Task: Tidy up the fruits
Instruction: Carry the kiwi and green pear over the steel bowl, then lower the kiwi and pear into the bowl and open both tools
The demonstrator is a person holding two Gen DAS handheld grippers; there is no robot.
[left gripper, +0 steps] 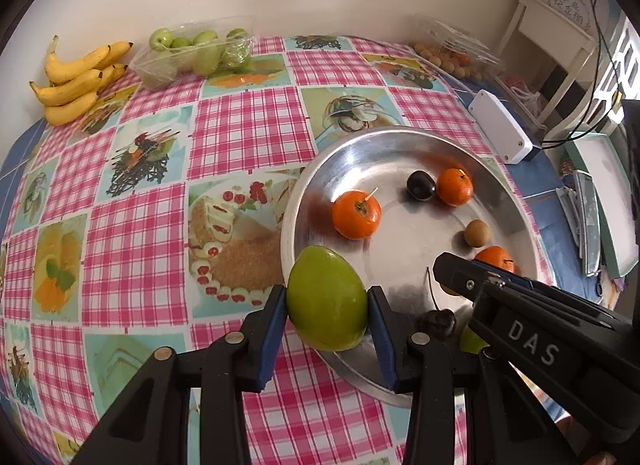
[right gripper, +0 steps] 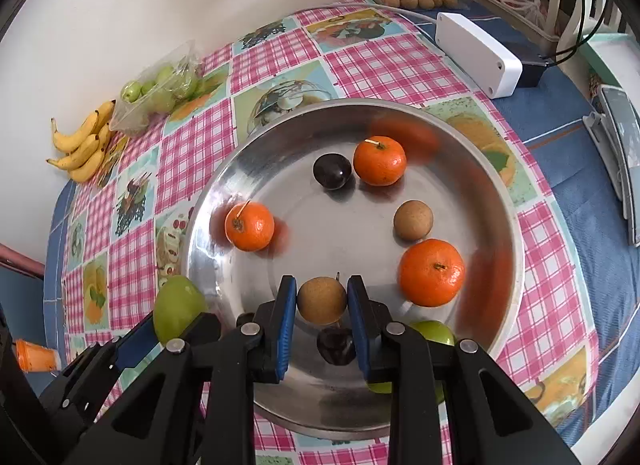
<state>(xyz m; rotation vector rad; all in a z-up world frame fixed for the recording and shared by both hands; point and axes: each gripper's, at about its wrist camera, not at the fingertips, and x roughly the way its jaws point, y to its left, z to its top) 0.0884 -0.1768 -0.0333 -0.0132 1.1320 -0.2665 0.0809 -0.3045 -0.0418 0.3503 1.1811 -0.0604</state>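
**Steel dish, fruit in both grippers**

Steel, round and shallow, the dish (right gripper: 508, 201) sits on the pink checked tablecloth (left gripper: 248, 133) in front of you.

- Left gripper (left gripper: 327, 315): your jaws are closed part-way on a green fruit (left gripper: 326, 299), both blue pads pressed to its sides. It is held over the dish's near-left rim.
- Right gripper (right gripper: 322, 307): your jaws are drawn in tight on a small brown fruit (right gripper: 322, 301), held above the near part of the dish, over a dark cherry (right gripper: 336, 345).
- In the dish: three tangerines, one at the left (right gripper: 250, 226), one at the back (right gripper: 380, 161), one at the right (right gripper: 431, 272); a dark plum (right gripper: 332, 171) touching or just beside the back tangerine; a second brown fruit (right gripper: 413, 221) just behind the right tangerine; another green fruit (right gripper: 434, 332) at the near right, partly hidden by your right gripper.
- By the wall: a bunch of bananas (left gripper: 76, 79) at the far left, just beside a clear tray of green fruit (left gripper: 192, 51); a clear box of small brown fruit (left gripper: 452, 53) at the far right.
- Beside the dish, to the right: a white plastic box (left gripper: 502, 127) with a cable.
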